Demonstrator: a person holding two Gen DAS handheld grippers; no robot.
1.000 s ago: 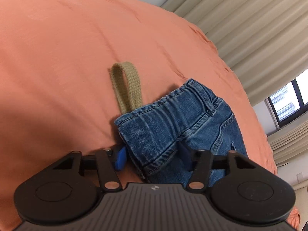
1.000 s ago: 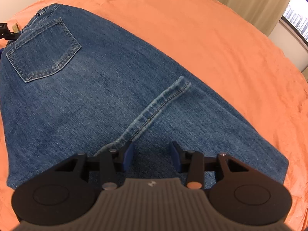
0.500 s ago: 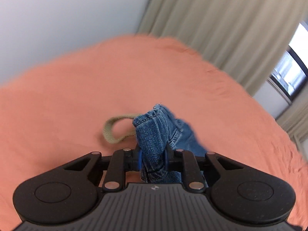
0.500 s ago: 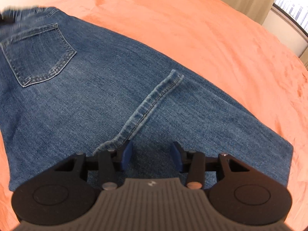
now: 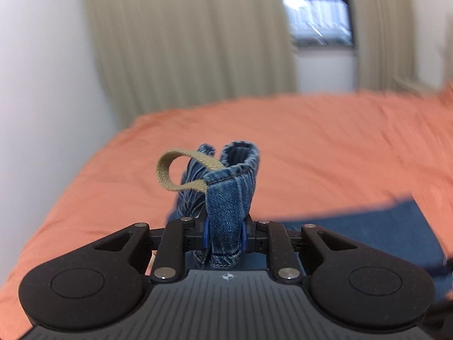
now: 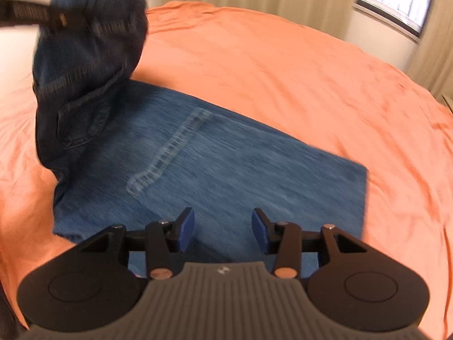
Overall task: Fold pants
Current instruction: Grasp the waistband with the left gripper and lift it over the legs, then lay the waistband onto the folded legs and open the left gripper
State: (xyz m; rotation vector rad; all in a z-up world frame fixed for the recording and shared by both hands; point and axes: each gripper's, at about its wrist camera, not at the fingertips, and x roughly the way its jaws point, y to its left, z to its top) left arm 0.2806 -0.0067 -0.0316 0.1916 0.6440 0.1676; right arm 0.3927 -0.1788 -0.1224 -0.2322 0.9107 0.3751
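Note:
Blue denim pants [image 6: 226, 170] lie on an orange bedsheet [image 6: 283, 70]. My left gripper [image 5: 224, 233] is shut on the bunched waistband [image 5: 229, 195], which it holds up off the bed; a tan belt loop [image 5: 181, 172] sticks out beside it. From the right wrist view that lifted waist end [image 6: 87, 65] hangs at the upper left, with the left gripper's black body blurred beside it. The legs lie flat, a pale seam [image 6: 170, 153] running across them. My right gripper [image 6: 223, 229] hovers open above the leg fabric with nothing between its blue pads.
Beige curtains [image 5: 187, 56] and a window [image 5: 317, 14] stand behind the bed; a white wall [image 5: 36, 85] runs along its left side. Bare orange sheet [image 5: 311, 147] spreads beyond the pants on the right and far side.
My left gripper closed on the waistband and lifted it high, rolling as it rose. The right gripper rose off the legs and stays open; the waist end now hangs above the flat legs.

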